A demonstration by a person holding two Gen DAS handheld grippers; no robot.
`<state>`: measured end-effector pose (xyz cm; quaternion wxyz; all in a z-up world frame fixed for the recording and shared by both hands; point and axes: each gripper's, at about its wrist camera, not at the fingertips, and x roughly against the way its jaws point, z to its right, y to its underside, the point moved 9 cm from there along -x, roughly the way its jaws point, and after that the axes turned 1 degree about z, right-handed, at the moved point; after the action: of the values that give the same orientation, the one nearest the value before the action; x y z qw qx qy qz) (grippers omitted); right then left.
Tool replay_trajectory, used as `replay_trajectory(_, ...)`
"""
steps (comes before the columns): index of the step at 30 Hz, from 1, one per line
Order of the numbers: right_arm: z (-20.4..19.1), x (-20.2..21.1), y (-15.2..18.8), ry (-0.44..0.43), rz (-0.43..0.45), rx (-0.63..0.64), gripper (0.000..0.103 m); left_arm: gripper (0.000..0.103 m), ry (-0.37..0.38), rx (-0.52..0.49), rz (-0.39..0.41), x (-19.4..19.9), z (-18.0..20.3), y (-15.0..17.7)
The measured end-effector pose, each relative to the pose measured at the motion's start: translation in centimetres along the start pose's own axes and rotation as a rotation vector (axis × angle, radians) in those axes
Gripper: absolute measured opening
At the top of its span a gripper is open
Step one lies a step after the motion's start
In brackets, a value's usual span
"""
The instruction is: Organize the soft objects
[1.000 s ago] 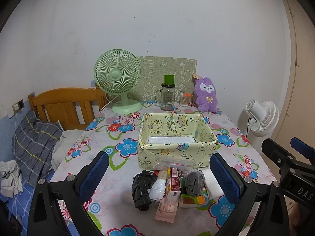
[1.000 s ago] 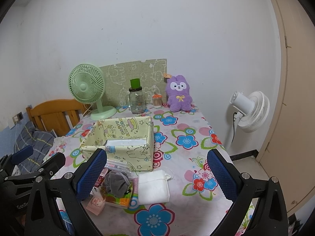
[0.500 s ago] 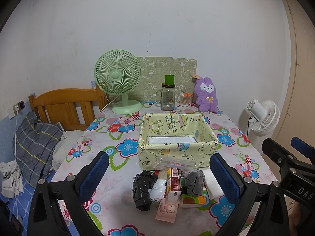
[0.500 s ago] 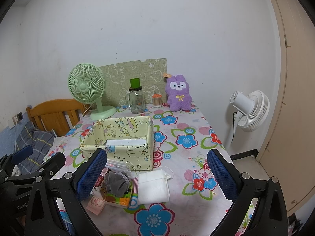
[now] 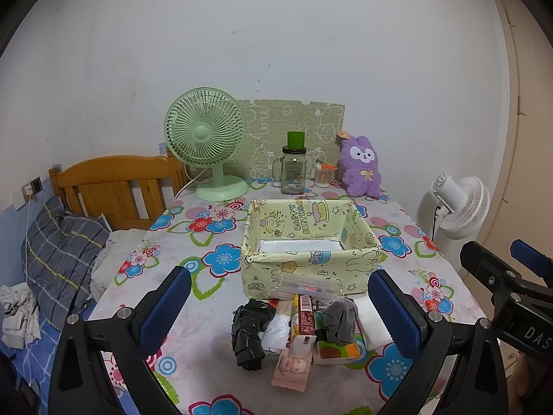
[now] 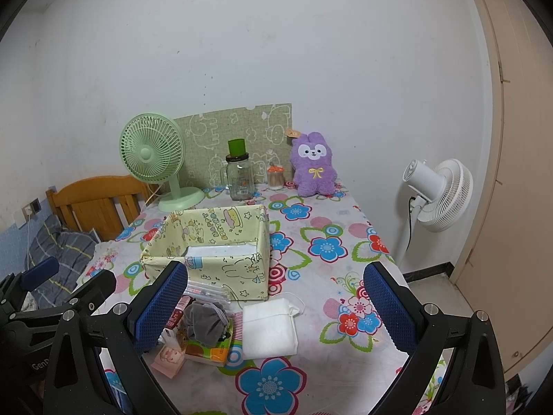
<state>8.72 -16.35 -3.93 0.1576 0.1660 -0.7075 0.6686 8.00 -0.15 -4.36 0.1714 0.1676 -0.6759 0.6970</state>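
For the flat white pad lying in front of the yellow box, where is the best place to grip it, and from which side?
Probably the near right edge of the white pad, approached by the right gripper from above. The pad lies flat on the tablecloth, its right side has free space, while its left side borders the pile with the grey cloth.

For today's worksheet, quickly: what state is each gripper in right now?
Left gripper: open, holding nothing.
Right gripper: open, holding nothing.

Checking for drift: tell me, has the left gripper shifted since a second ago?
No. The left gripper frames the yellow cartoon-print fabric box as before.
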Motion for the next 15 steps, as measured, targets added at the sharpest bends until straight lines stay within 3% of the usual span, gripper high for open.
replay_trajectory(15, 0.04, 0.03, 0.04, -0.001, 0.001, 0.000, 0.102, 0.101, 0.001, -0.002, -0.006, 0.08, 0.04, 0.09)
